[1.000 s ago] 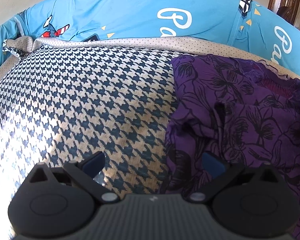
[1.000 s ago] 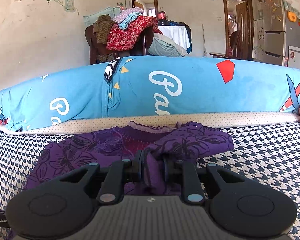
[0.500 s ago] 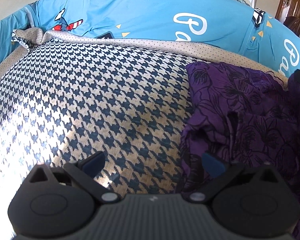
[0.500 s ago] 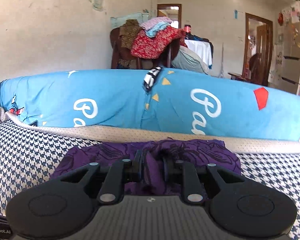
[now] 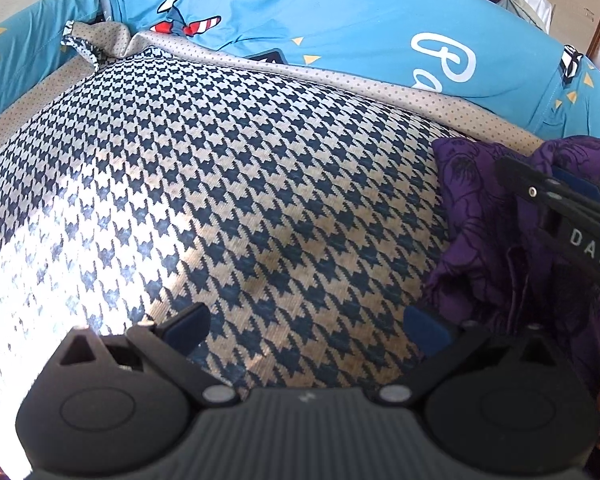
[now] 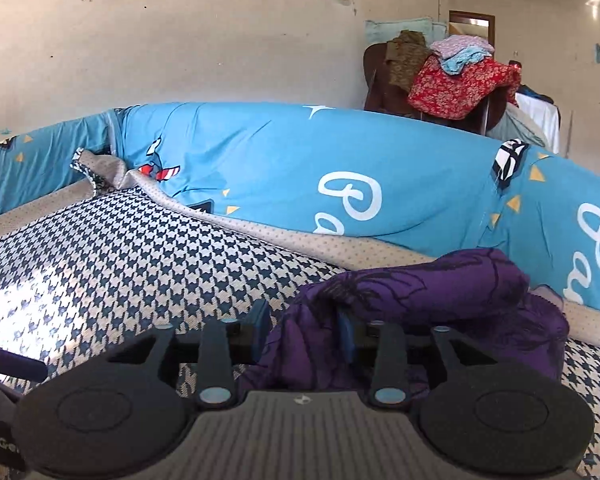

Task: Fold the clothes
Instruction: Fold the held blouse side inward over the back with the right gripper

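Note:
A purple floral garment [image 6: 440, 284] lies bunched on the houndstooth cover [image 5: 220, 160]. My right gripper [image 6: 303, 330] is low over its left end, and its jaws are opening. A fold of the purple cloth still sits between the blue pads but hangs loose, with a gap at the left pad. In the left wrist view the garment [image 5: 484, 216] is at the right edge, with the right gripper's fingers [image 5: 540, 184] across it. My left gripper [image 5: 306, 320] stands open over bare houndstooth, just left of the garment, holding nothing.
A long blue cushion with white lettering [image 6: 300, 168] runs along the far side, with a beige dotted sheet edge [image 6: 300, 240] under it. Behind stands a chair piled with clothes [image 6: 460, 80]. Sunlight falls on the cover's left part [image 5: 40, 260].
My right gripper carried the pinched fold leftward over the garment, then its jaws widened. My left gripper slid left, off the purple cloth onto bare houndstooth.

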A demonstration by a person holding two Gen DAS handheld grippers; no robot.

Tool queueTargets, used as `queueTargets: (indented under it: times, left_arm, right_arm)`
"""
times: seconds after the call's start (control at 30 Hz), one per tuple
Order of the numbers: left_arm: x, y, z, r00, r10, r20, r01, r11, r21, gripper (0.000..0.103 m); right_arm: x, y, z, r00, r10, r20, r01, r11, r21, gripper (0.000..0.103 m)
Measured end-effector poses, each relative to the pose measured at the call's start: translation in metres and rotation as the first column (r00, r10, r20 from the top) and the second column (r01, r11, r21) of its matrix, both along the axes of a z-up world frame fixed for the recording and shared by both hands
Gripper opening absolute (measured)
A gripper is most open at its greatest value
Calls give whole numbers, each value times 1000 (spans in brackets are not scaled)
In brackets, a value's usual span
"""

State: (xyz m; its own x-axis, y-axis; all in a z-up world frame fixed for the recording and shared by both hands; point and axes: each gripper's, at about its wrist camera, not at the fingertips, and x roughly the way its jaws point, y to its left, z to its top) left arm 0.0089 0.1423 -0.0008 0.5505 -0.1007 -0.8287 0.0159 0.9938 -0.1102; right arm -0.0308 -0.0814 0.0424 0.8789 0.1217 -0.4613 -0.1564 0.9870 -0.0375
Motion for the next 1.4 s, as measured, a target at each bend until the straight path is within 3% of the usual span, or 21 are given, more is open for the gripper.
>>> queueTargets:
  times: [0.2, 0.33, 0.47, 0.63, 0.73, 0.83, 0.9, 1.03, 1.1, 1.4]
  left_arm:
    - [-2, -5, 1, 1000, -19, 4, 19, 1000, 0, 103]
    - [-3, -7, 1, 1000, -22, 5, 22, 1000, 2, 103]
    - [-2, -4, 2, 1000, -13, -4, 13, 1000, -11, 103]
    - [-3, -3, 3, 1000, -15, -10, 14, 1000, -18, 103]
    - [-3, -2, 4, 1000, -15, -13, 14, 999, -28, 103]
    - [-4, -1, 6, 1000, -14, -16, 13, 999, -38, 103]
    - [-3, -1, 7, 1000, -16, -17, 15, 999, -41, 103]
    - [-2, -3, 7, 1000, -14, -21, 13, 999, -41, 103]
    - [-2, -4, 6, 1000, -11, -22, 10, 999, -43, 103]
    - [-3, -13, 9, 999, -30, -12, 29, 999, -40, 103]
  right_arm:
    - [-7, -14, 12, 1000, 1, 12, -1, 998, 59, 49]
    - [-8, -29, 19, 994, -105, -4, 105, 985, 137, 55]
    - [-3, -52, 17, 981, -179, -75, 192, 946, 262, 56]
    - [5, -75, 2, 962, -223, -157, 270, 869, 416, 56]
    - [11, -79, -3, 959, -232, -162, 281, 850, 445, 58]
    - [20, -79, -6, 966, -223, -134, 260, 854, 450, 66]
    - [28, -75, -5, 979, -185, -89, 205, 868, 453, 66]
    - [37, -56, 4, 1000, -14, 22, 3, 897, 441, 71]
    - [39, -49, 5, 998, 49, 25, -55, 896, 440, 71]
    - [23, -77, 8, 996, -80, -36, 88, 896, 436, 71]
